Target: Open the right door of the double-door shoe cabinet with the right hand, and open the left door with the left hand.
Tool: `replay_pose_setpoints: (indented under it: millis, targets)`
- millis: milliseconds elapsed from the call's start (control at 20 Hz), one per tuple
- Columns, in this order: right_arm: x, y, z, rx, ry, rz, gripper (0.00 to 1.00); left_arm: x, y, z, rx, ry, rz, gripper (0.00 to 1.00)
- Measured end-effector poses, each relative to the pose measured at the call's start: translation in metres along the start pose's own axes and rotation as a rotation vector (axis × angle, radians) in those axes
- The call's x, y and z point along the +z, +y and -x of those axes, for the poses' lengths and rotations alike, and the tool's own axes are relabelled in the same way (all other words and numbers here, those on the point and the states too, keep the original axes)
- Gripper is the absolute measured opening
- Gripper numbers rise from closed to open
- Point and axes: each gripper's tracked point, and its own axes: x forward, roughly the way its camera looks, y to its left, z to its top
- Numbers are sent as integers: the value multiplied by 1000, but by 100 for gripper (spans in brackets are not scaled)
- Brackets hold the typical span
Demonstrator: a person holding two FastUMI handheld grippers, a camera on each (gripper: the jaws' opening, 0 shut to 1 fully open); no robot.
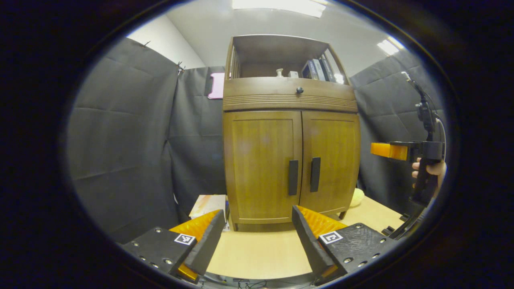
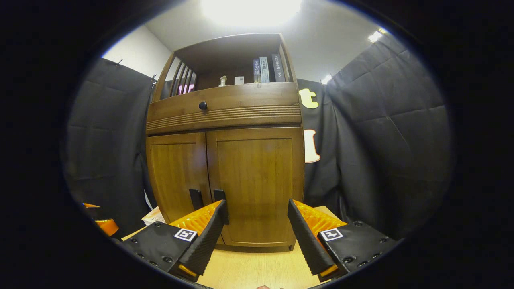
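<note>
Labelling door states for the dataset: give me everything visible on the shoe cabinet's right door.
The brown wooden right door is a framed panel with visible grain, shut flush beside the matching left door. A dark vertical bar handle sits near its inner edge, next to the left door's handle. It stands upright under the knobbed drawer front. Nothing touches it; the right hand-held gripper is open, short of it.

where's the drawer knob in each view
left gripper view: knob top centre, on the drawer above the door seam.
right gripper view: knob upper left of centre, on the drawer.
shared landmark: the books on the shelf, up right of the knob.
</note>
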Motion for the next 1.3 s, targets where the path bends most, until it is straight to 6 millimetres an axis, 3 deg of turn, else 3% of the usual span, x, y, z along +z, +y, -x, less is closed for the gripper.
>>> replay_pose_setpoints:
  millis: [250, 400, 650, 1000, 1100, 1300]
  targets:
    - [3, 14, -26, 11, 7, -40, 98, -1, 2, 2, 19, 21, 12, 96]
    - [6, 28, -46, 29, 10, -55, 93, 0, 3, 2, 44, 14, 21, 96]
    - [2, 56, -84, 62, 28, -72, 95, -1, 12, 1, 136, 34, 66, 96]
    - [-30, 98, -139, 97, 102, -77, 93, 2, 29, -5, 262, 25, 74, 96]
    - [-36, 104, -154, 89, 116, -54, 98, 0, 34, -6, 283, 25, 79, 96]
    - [-65, 106, -175, 83, 156, 4, 98, 1, 40, -22, 316, 32, 96, 96]
